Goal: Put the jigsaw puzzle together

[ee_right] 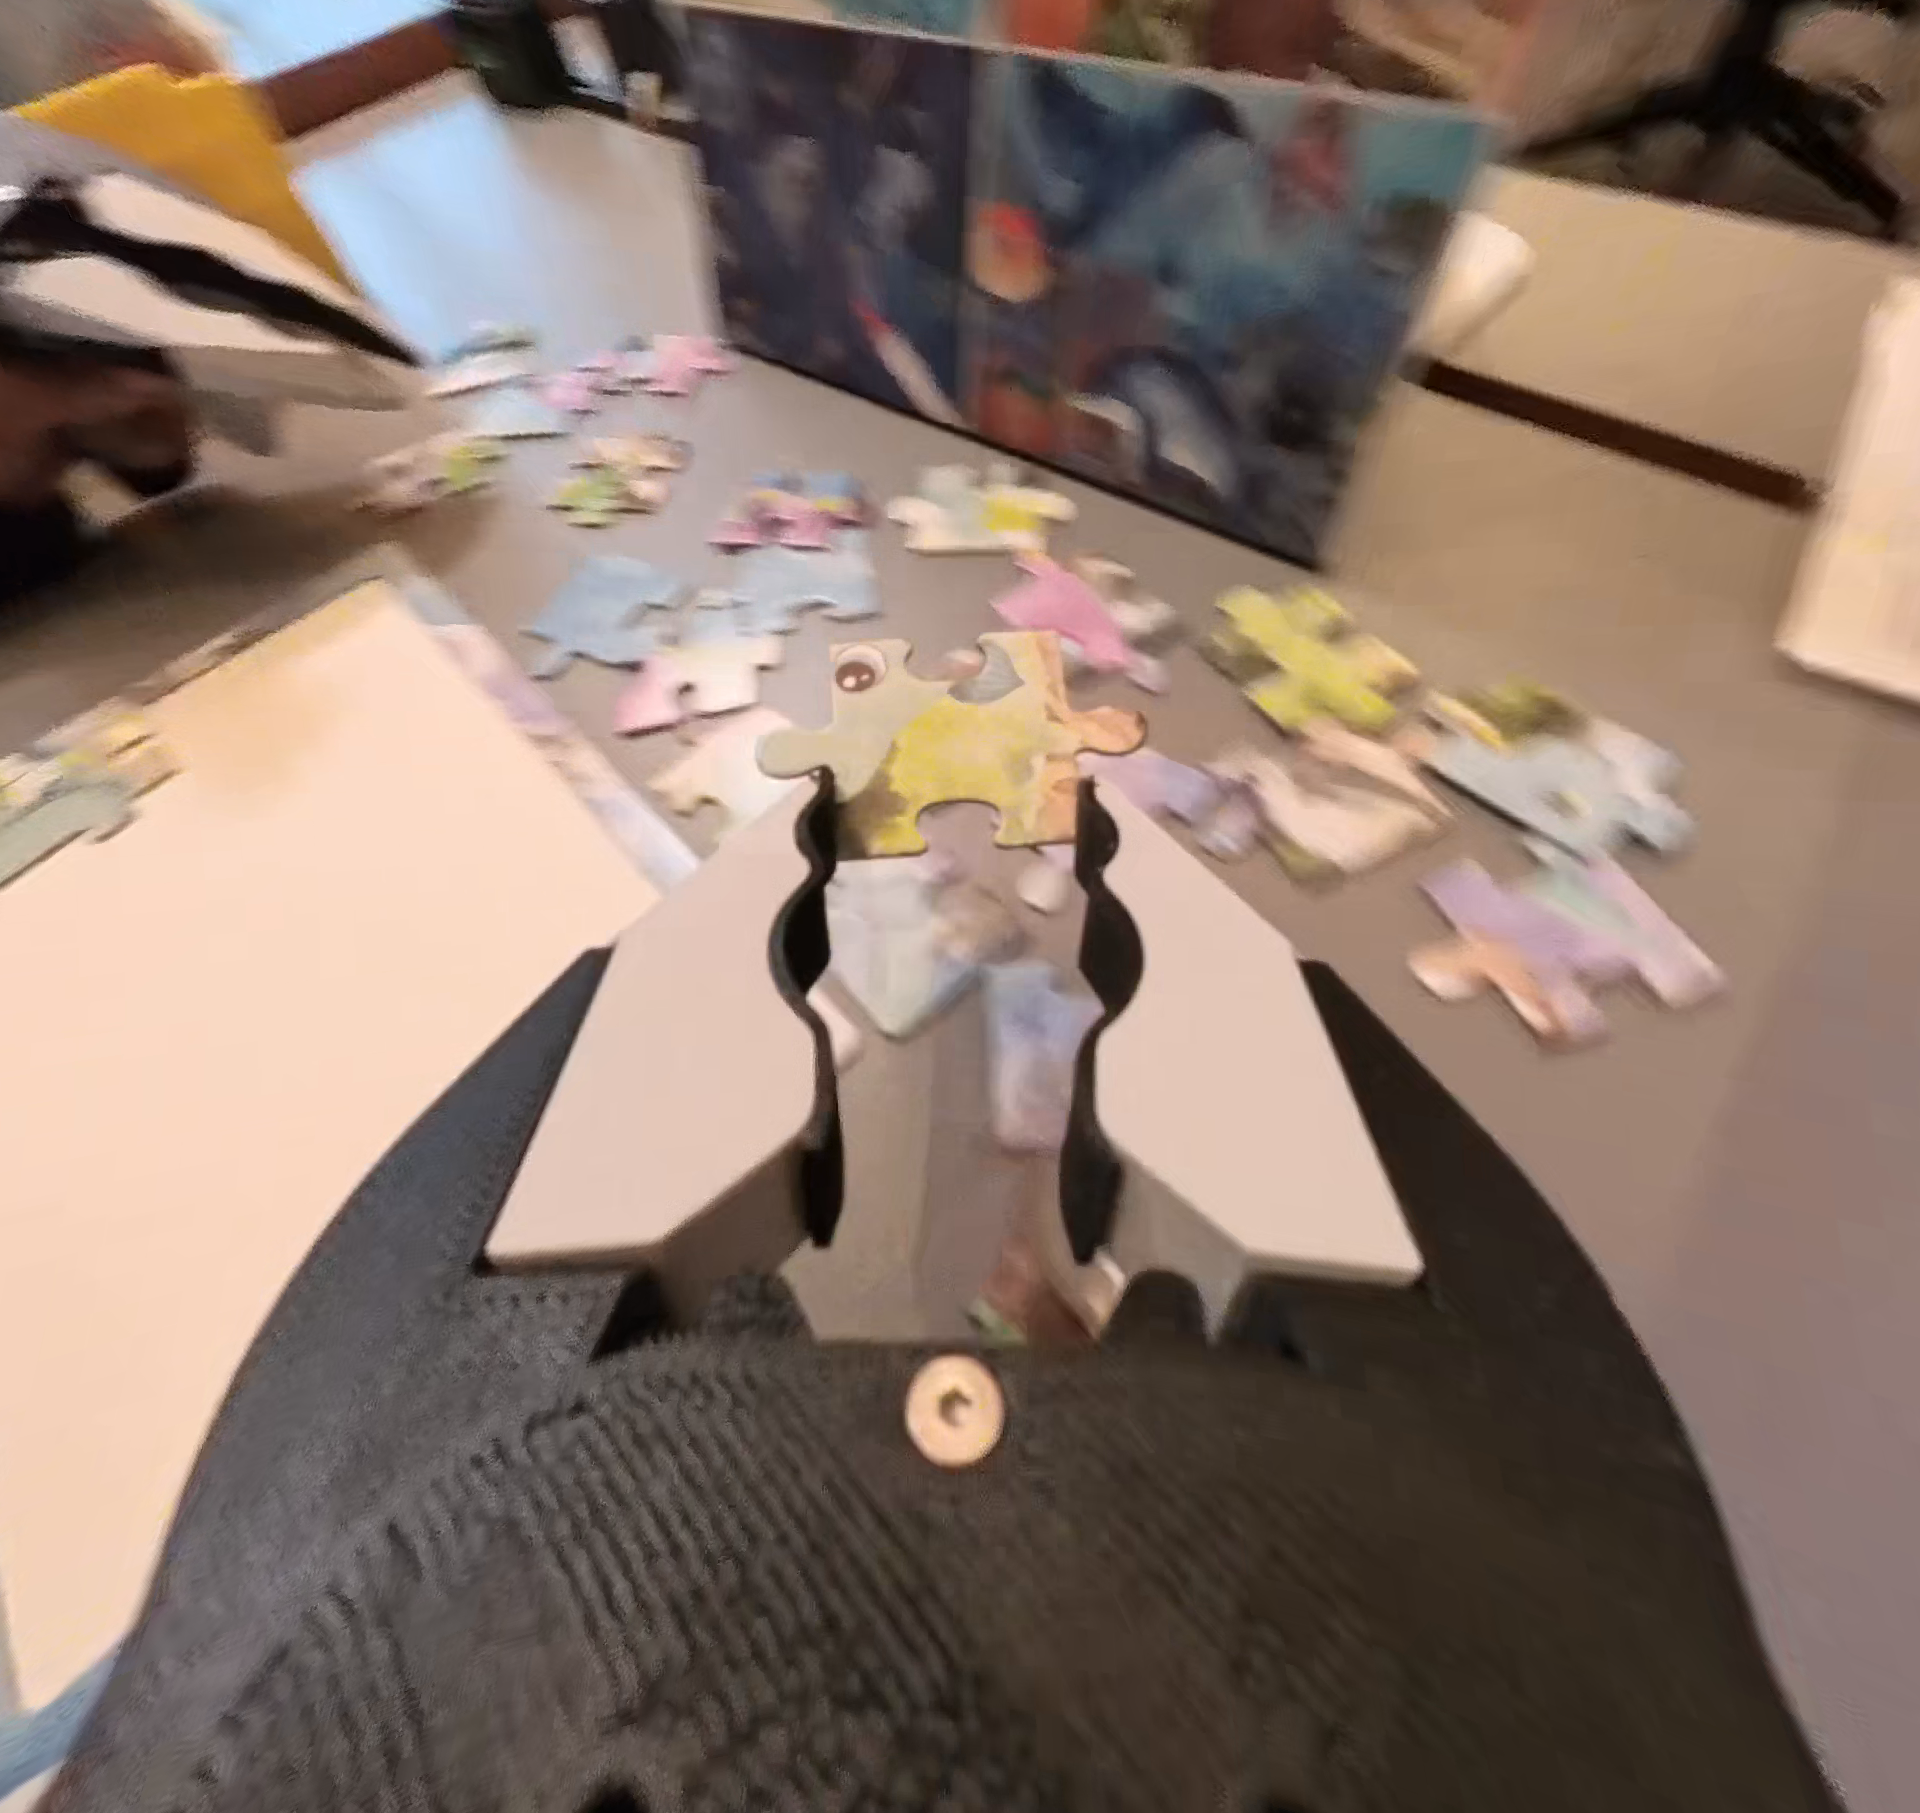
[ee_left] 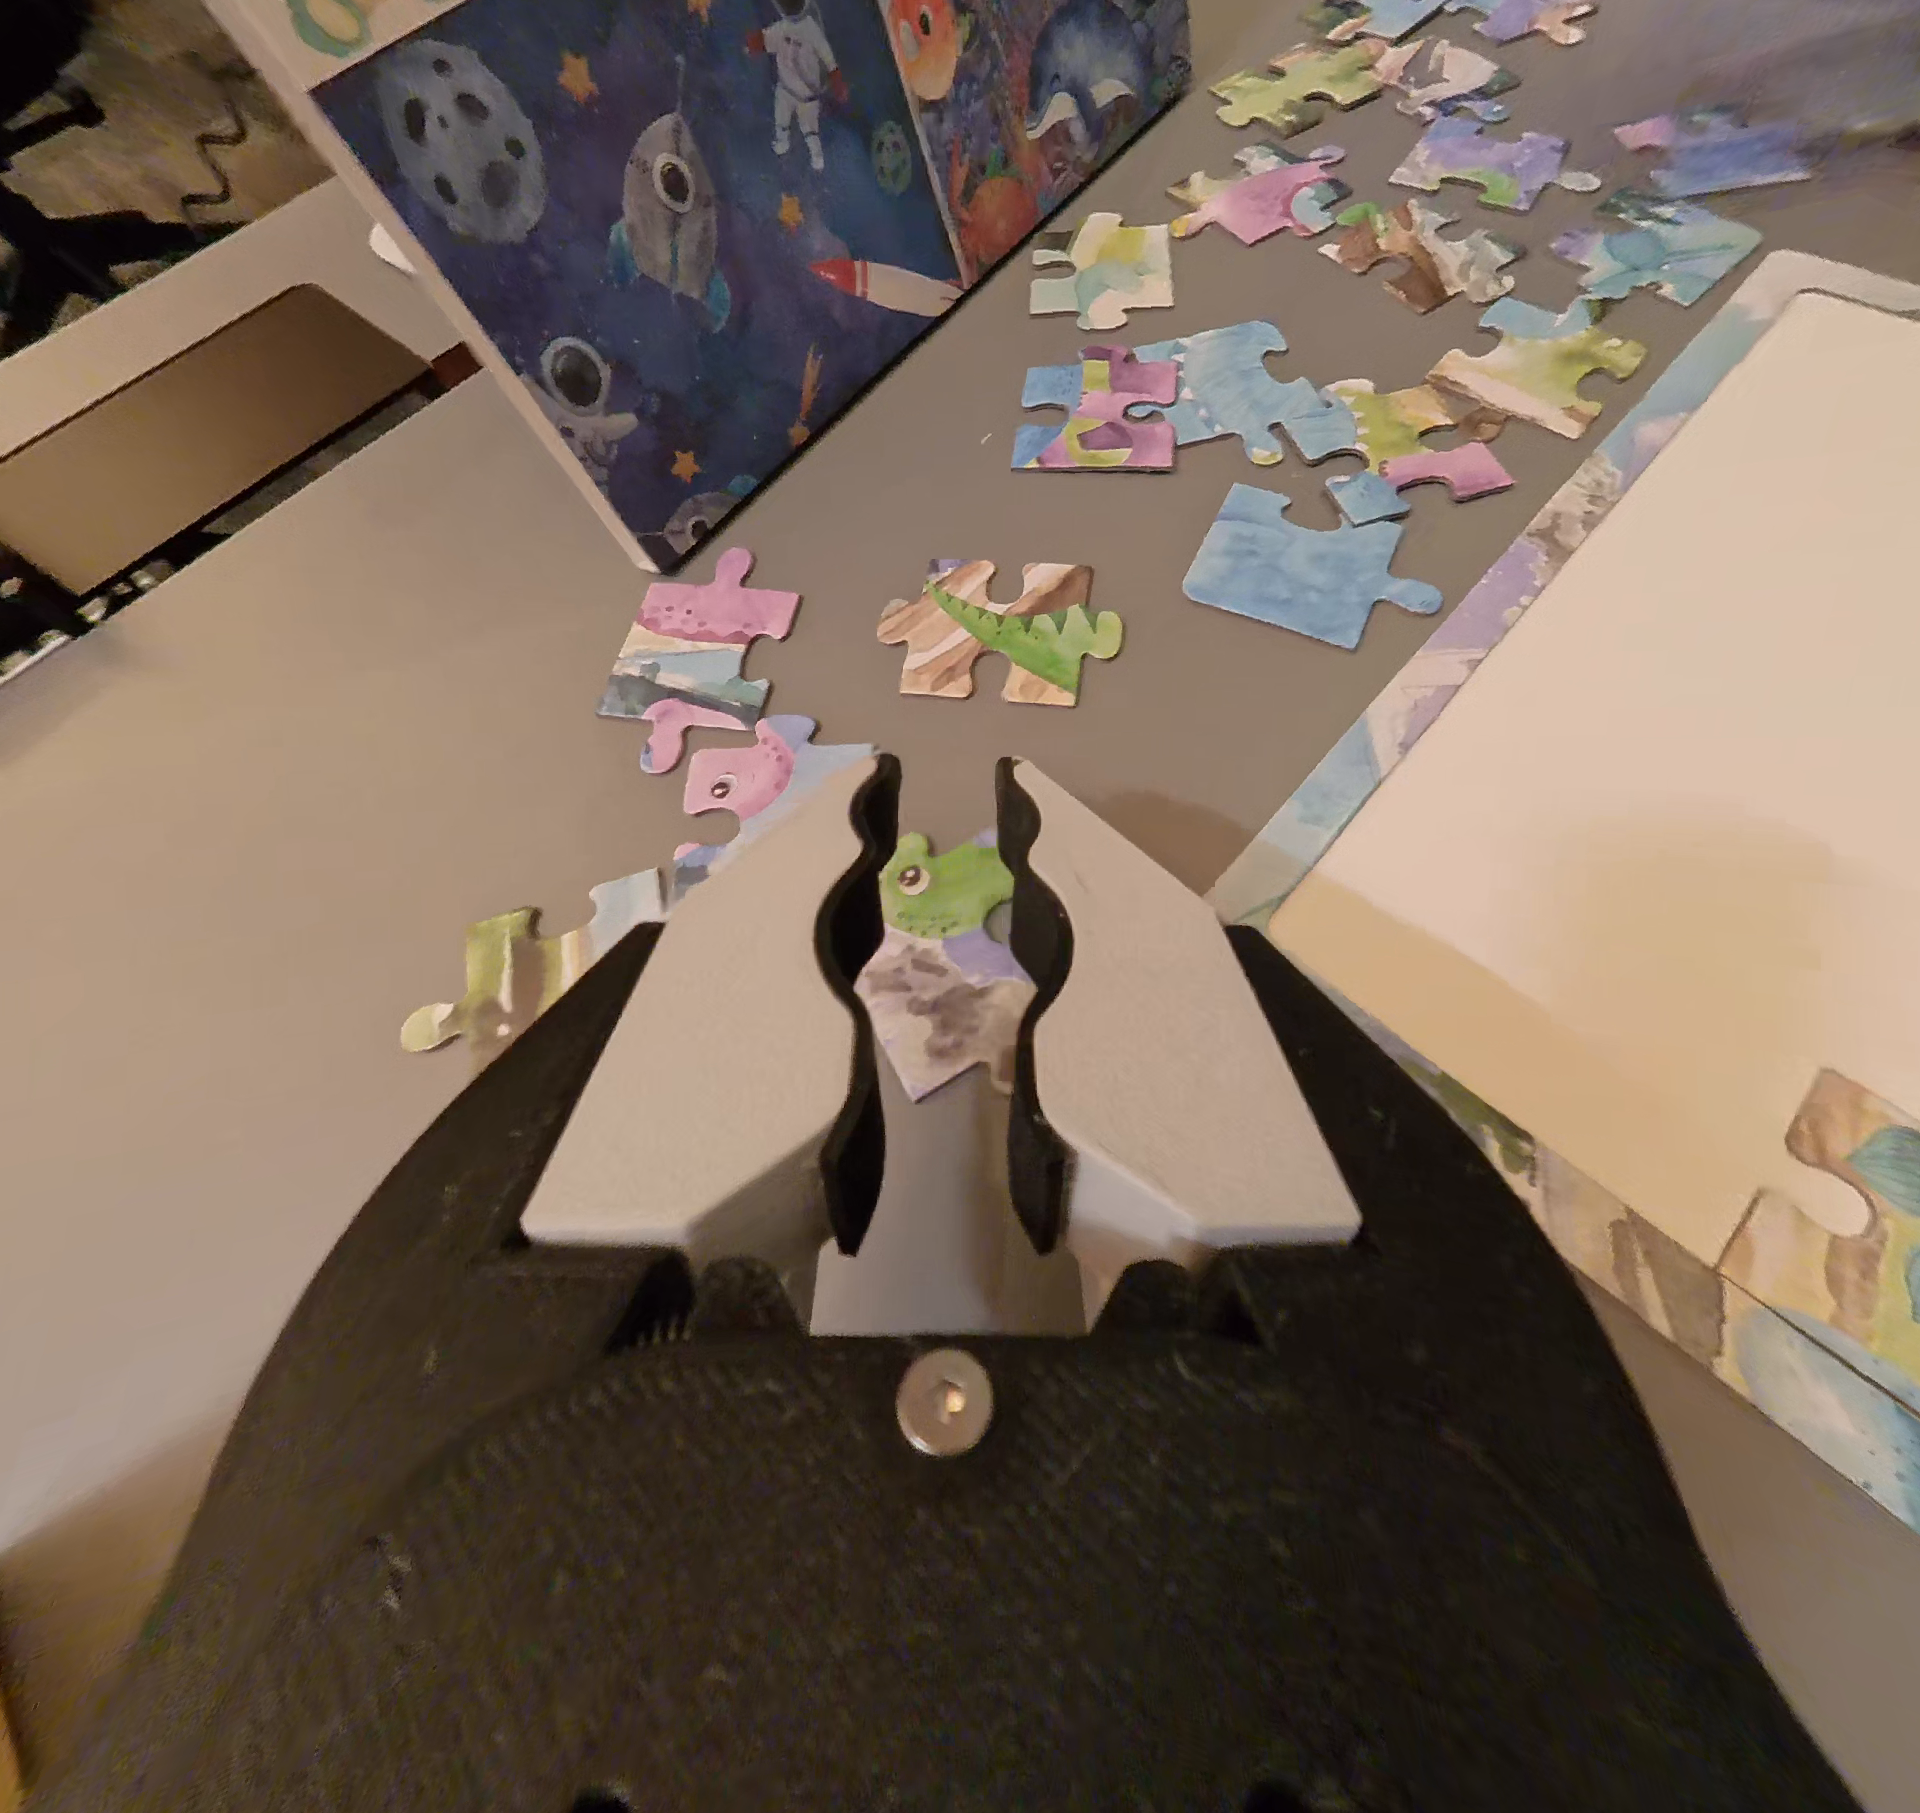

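Two views. Left wrist view: your left gripper (ee_left: 945, 776) hovers with its jaws parted over a cardboard puzzle piece with a green frog-like face (ee_left: 940, 890) on the grey table (ee_left: 312, 724); the white puzzle tray (ee_left: 1621, 724) lies at three o'clock, the space-themed box (ee_left: 665, 236) at eleven. Right wrist view, blurred: your right gripper (ee_right: 951, 807) pinches a yellow-green cardboard piece with an eye (ee_right: 956, 735); loose pieces (ee_right: 1309, 672) scatter from twelve to two o'clock.

1 box (ee_left: 665, 236), 1 tray (ee_left: 1621, 683), 2 tongs (ee_left: 943, 797)
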